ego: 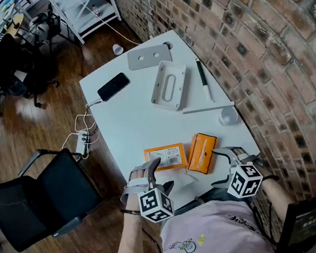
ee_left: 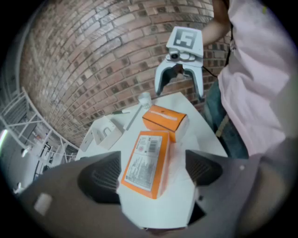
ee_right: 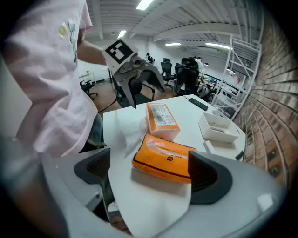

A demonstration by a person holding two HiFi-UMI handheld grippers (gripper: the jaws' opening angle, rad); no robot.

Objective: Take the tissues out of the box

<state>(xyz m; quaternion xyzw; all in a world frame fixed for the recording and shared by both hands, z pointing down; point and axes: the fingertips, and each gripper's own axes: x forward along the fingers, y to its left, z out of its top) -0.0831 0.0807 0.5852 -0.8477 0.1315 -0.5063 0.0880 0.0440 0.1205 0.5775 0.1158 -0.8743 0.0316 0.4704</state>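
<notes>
An orange box with a white label lies flat near the table's front edge. Just to its right is an orange tissue pack, turned at an angle. My left gripper hovers at the box's near left corner, jaws apart. In the left gripper view the box lies between the open pads, and neither presses on it. My right gripper stands open at the pack's near end. The pack sits ahead between its jaws, ungripped. A thin white tissue lies on the table beside the box.
Further back on the white table are a black phone, a white tray, a grey plate, a pen and a small white cup. A brick wall runs along the right. A black chair stands at the left.
</notes>
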